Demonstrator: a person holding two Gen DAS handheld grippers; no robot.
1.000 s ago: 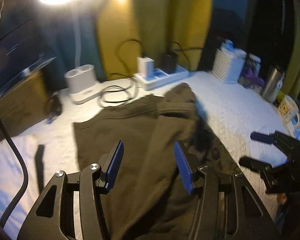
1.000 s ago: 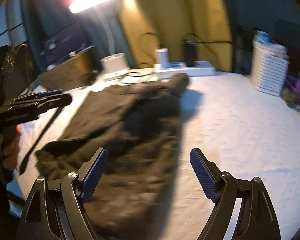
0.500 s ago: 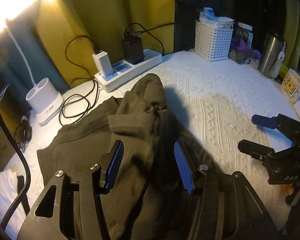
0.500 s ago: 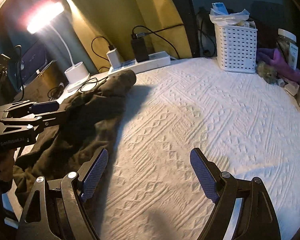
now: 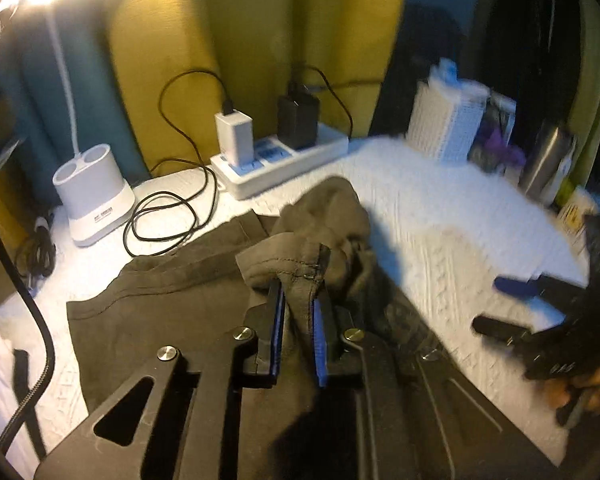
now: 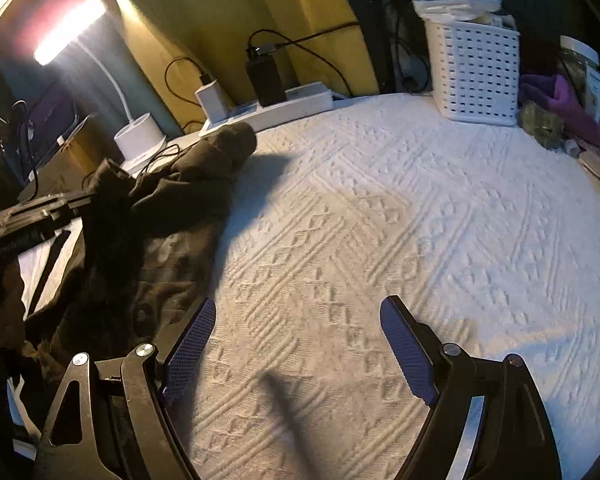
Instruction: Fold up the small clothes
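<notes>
A white textured bedspread (image 6: 440, 220) fills most of the scene, with a broad bare stretch on its right half. Along the far edge stand a power strip (image 5: 284, 160) with two chargers, a lamp base (image 5: 94, 196) and a white basket (image 6: 476, 72). A dark olive garment (image 5: 172, 300) lies crumpled on the left part of the bedspread, its far end near the power strip. The left gripper (image 5: 297, 320) reaches forward over the garment, its blue pads pinched tight on a seamed fold of it. The right gripper (image 6: 296, 344) hovers low over bare bedspread just right of the garment, fingers spread wide apart, holding nothing.
</notes>
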